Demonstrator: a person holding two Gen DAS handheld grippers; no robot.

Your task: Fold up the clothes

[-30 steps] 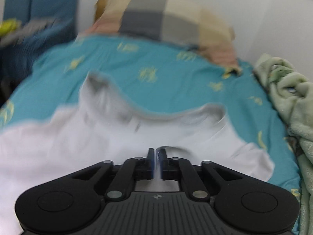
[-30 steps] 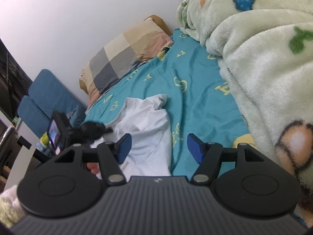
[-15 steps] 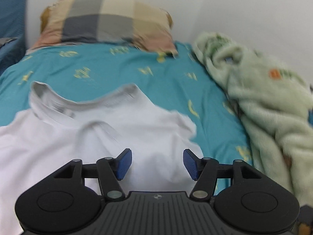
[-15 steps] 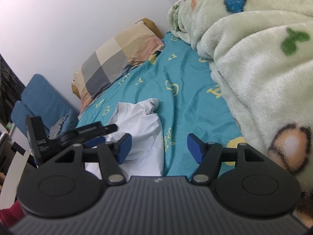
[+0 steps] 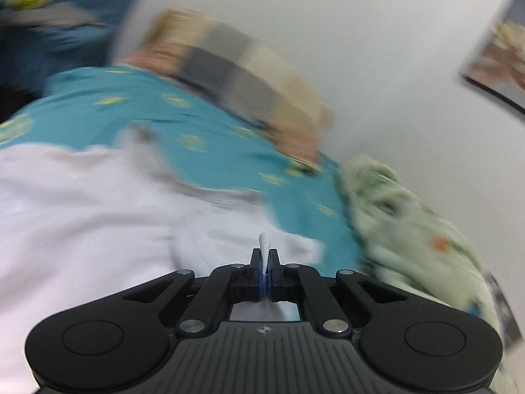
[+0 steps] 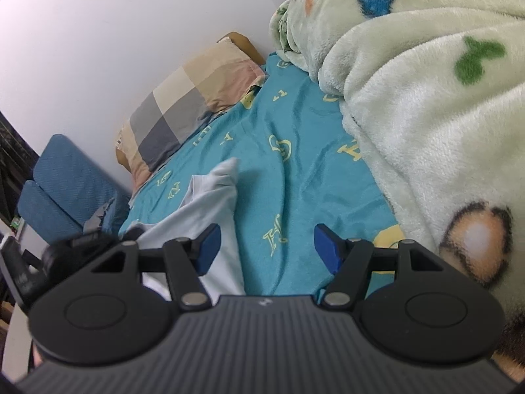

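The white shirt (image 5: pixel 98 216) lies on my blue bed (image 5: pixel 203 131). My left gripper (image 5: pixel 264 256) has just squeezed its fingers tight on a bit of the shirt. My right gripper (image 6: pixel 265 246) hangs over the bed, fingers wide apart, holding nothing.

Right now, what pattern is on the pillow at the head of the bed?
The pillow has a check of grey, beige and pink blocks, clearest in the right wrist view.
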